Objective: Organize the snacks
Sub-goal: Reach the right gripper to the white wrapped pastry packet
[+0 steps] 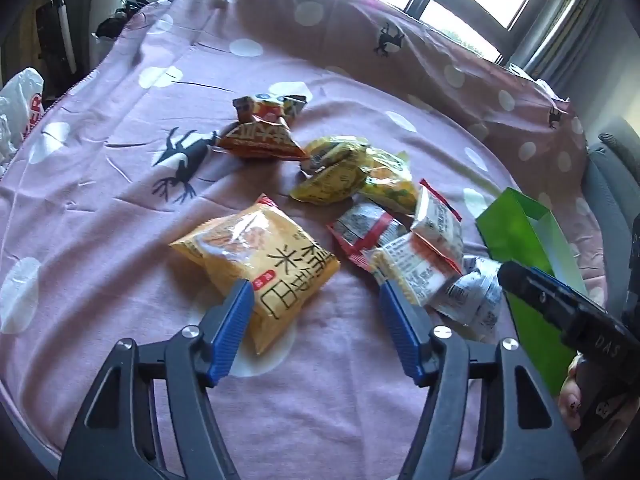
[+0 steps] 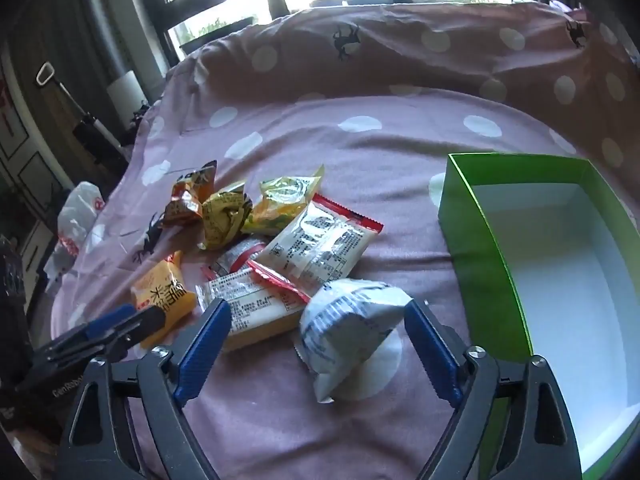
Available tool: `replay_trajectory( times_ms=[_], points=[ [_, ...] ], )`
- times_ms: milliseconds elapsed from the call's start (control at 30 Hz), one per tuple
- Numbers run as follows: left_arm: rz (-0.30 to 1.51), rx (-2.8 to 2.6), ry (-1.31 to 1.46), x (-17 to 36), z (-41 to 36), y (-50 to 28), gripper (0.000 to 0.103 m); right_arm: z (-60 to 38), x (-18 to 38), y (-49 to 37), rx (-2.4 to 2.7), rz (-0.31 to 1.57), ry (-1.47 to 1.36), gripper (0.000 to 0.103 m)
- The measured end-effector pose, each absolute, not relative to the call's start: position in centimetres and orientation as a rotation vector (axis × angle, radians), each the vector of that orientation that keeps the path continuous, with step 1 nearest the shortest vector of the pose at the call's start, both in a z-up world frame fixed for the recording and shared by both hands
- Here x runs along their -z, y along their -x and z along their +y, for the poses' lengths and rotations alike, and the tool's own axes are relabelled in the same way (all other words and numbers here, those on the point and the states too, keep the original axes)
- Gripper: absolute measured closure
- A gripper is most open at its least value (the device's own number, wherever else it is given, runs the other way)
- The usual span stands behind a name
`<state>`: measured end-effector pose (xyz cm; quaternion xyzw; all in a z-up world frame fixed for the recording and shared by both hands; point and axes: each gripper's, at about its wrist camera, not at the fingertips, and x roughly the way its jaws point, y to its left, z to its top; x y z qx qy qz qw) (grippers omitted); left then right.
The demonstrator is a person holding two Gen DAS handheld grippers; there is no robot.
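Left tongs (image 1: pixel 316 292) hang spread over the bed (image 1: pixel 100 208), one blue pad against the near corner of the yellow pack (image 1: pixel 256 264), the other pad clear of it, so nothing is pinched there. Right tongs (image 2: pixel 318 312) are spread wide too, and the white pack (image 2: pixel 348 332) lies between the pads, untouched as far as I can see. Both tools tilt down at the pile.

And where do we stand? Right at the start, by my reading. The green box (image 2: pixel 480 280) sits just right of the pile, mouth up, its white inside bare in the part that shows. Every snack is out on the bedspread: the orange pack (image 1: pixel 260 136) at the far end, the crumpled yellow-green packs (image 1: pixel 352 172) next to it, the red-edged packs (image 1: pixel 400 248) heaped in the middle, then the yellow and white ones nearest the tongs. So all of it is left to move, and the white pack looks the likely first pick, being closest to the box.

Now, the blind spots. The box's near right corner runs out of the right view, so I cannot rule out something lying there. Packs overlap, so the count is unsure, and one may lie under the heap. Print on the wrappers is too small to read. A white plastic bag (image 2: pixel 78 216) slumps off the bed's far left edge, contents unknown.
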<state>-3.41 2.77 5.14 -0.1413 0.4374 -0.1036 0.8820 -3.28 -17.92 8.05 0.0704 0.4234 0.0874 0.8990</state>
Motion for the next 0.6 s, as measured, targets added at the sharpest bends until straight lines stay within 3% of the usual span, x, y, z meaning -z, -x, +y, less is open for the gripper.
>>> replay_trajectory(
  times_ms=[100,600],
  points=[
    [0.908,0.237,0.293,-5.4,2.5,3.6,0.041,-18.5,-7.8,3.3,-0.136,0.872,-0.143,0.036],
    [0.936,0.247,0.319,-5.0,2.7,3.4,0.043,-19.7,-4.7,2.6,0.015,1.078,-0.228,0.037]
  ],
)
